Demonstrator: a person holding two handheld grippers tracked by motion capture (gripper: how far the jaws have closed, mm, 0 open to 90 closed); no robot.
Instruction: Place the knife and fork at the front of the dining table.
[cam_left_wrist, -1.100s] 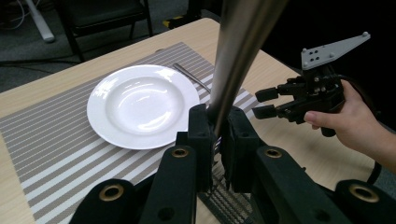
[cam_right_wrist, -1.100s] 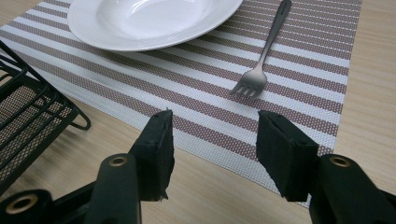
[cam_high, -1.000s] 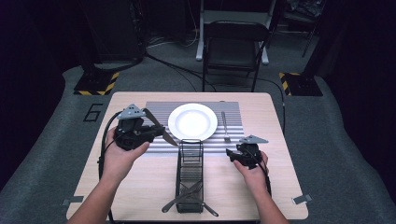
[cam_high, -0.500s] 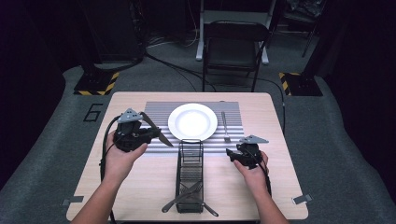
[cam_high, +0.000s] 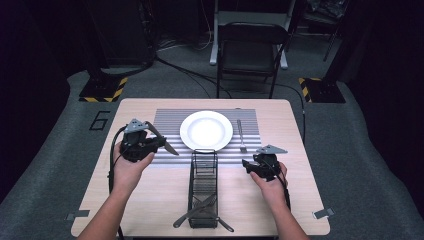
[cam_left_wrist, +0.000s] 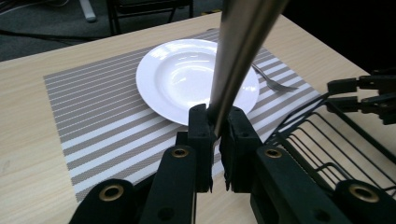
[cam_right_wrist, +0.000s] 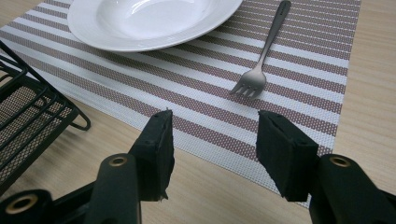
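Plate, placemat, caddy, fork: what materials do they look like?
Plate: glossy white ceramic by the look; bright highlights in the bowl.
Placemat: woven vinyl or fabric, matte; the striped mesh weave shows close up.
Caddy: black wire, probably coated metal; thin bars and fine mesh.
Fork: brushed metal, likely steel; dull grey sheen.

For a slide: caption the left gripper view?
Left gripper clamps a steel utensil handle above a white plate on a striped placemat.
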